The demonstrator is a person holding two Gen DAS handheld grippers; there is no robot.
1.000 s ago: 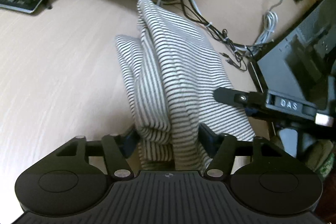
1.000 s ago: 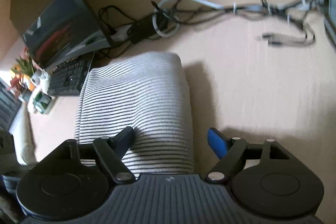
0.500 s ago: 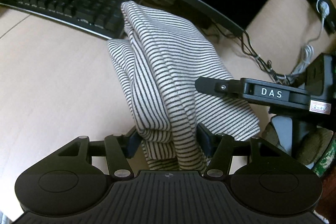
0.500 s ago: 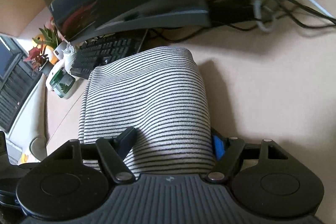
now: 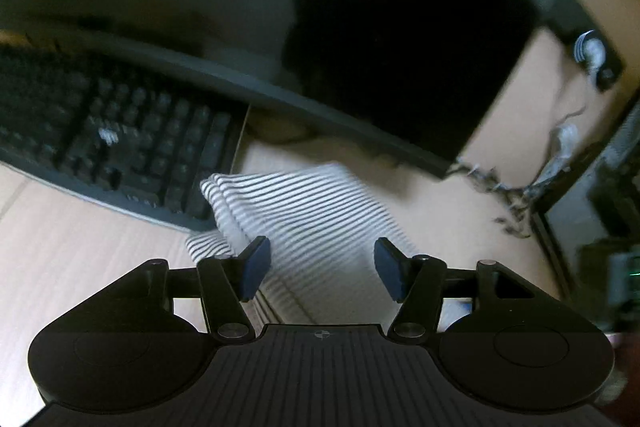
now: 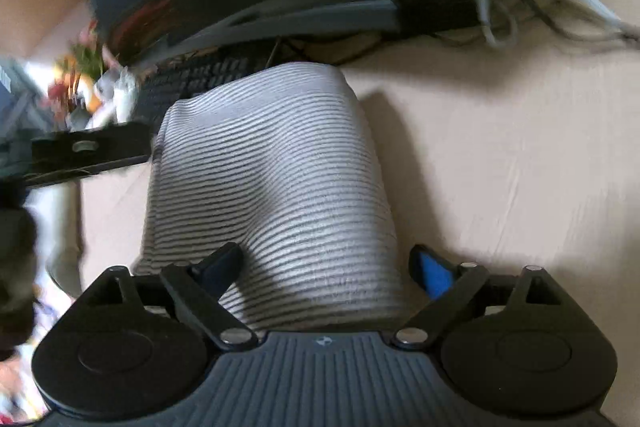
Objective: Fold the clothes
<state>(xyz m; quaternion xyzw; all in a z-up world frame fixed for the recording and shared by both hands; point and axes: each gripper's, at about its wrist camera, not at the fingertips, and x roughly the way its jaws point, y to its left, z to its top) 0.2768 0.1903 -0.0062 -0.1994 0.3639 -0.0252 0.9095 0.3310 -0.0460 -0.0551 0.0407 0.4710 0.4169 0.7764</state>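
Note:
The grey-and-white striped garment (image 5: 304, 203) lies folded on the wooden desk (image 5: 80, 251), blurred, its far corner against the keyboard. My left gripper (image 5: 322, 269) hovers over its near part, open, with nothing between the blue pads (image 5: 256, 263). In the right wrist view the garment (image 6: 272, 163) humps up between the fingers of my right gripper (image 6: 326, 267), which is open. A gap shows between the cloth and the right blue pad (image 6: 432, 273). A finger of the left gripper (image 6: 84, 147) shows at the cloth's left edge.
A black keyboard (image 5: 100, 147) and a dark monitor (image 5: 360, 27) stand just behind the garment. Tangled cables (image 5: 512, 195) lie at the right, with more cables (image 6: 500, 15) near the monitor base (image 6: 300, 15). Bare desk (image 6: 520, 147) spreads to the right.
My left gripper opened and let go of the striped garment, which now lies lower on the desk. My right gripper's fingers spread wider. Both views swung toward the monitor.

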